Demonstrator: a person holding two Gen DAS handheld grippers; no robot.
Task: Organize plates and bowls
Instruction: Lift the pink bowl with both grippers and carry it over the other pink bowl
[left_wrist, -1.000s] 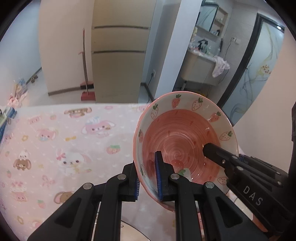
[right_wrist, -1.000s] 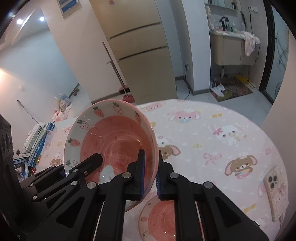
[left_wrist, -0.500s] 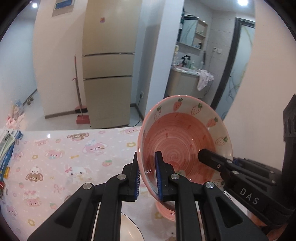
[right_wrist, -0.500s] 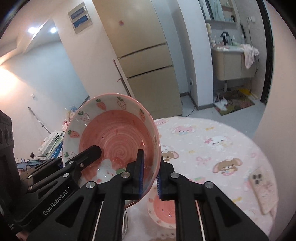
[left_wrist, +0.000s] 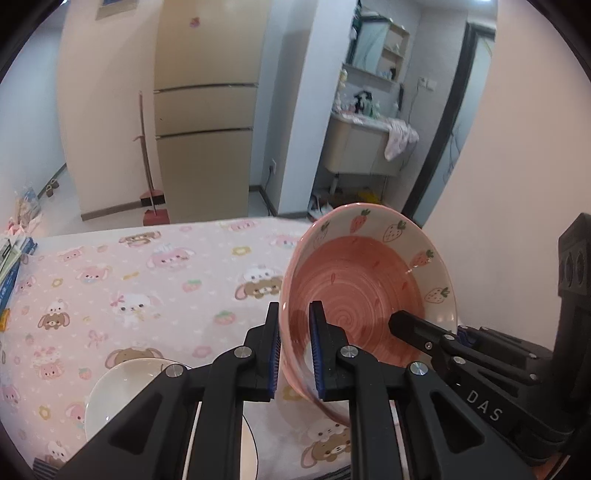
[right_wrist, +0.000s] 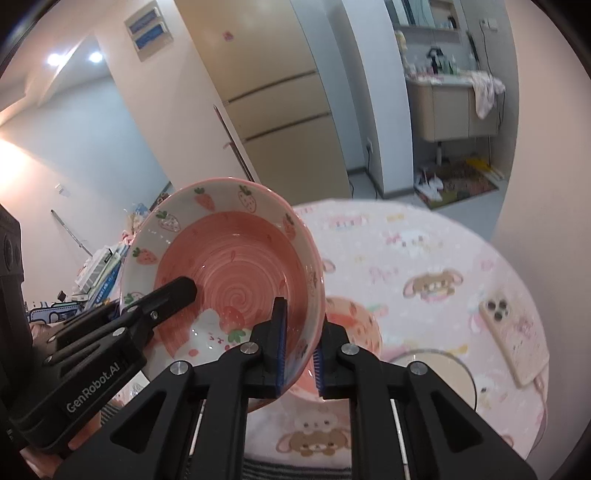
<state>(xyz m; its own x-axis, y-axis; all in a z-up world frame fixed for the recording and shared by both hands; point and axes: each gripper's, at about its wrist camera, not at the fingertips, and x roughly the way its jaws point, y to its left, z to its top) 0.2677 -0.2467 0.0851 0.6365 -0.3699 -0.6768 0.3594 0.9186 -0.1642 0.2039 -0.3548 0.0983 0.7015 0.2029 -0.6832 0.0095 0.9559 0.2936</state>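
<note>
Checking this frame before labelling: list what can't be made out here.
- White plate, left wrist view: near half behind the left gripper.
- Pink dish on the table, right wrist view: mostly behind the strawberry bowl and right gripper.
- Sink-counter bottles: too small.

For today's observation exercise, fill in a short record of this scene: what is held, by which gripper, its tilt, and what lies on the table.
held item: strawberry bowl
left gripper: jaws clamped on the bowl's left rim
right gripper: jaws clamped on its right rim
bowl pose: lifted off the table, tilted, inside facing the cameras
on table: white plate, phone, second pink dish
cover: pink cartoon tablecloth
</note>
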